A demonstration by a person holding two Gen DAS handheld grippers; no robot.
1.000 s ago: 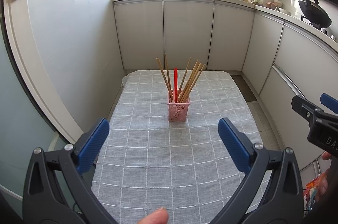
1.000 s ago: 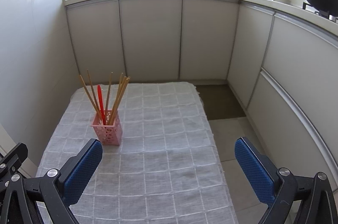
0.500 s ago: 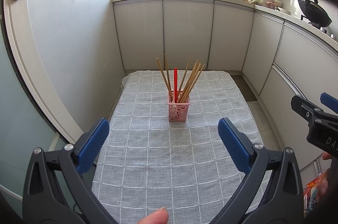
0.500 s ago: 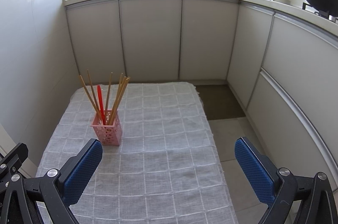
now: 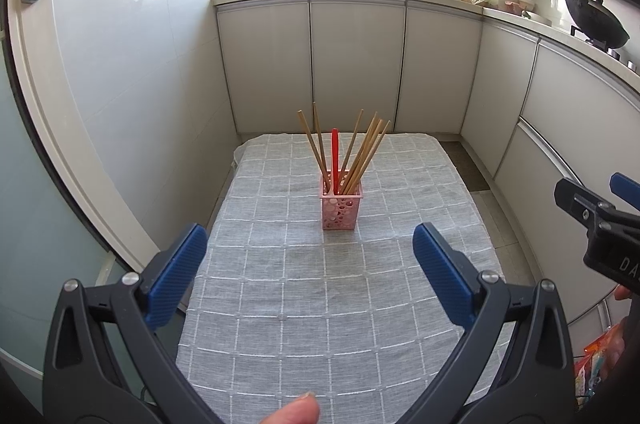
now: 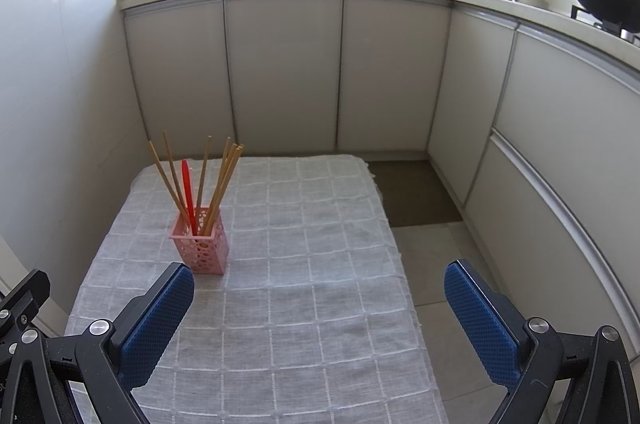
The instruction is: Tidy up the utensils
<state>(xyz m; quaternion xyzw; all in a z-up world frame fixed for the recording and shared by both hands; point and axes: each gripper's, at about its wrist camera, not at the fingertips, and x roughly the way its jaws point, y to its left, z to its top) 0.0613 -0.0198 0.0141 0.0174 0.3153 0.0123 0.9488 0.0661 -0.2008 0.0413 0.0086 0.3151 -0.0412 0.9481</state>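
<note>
Under my two grippers lies a grey checked tablecloth (image 6: 304, 304). My left gripper (image 5: 310, 264) and right gripper (image 6: 319, 304) hover above its near end, jaws spread wide, holding nothing. Farther on, a pink perforated plastic holder (image 5: 339, 209) stands upright with wooden chopsticks (image 5: 362, 155) and a red utensil (image 5: 335, 155). Beyond run white kitchen cabinets (image 6: 280, 71).

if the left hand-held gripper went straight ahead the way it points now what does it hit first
Most likely the pink holder of chopsticks, which stands nearly centred between the open fingers of the left hand-held gripper. Only bare grey tablecloth lies before it, though depth is hard to judge.
</note>
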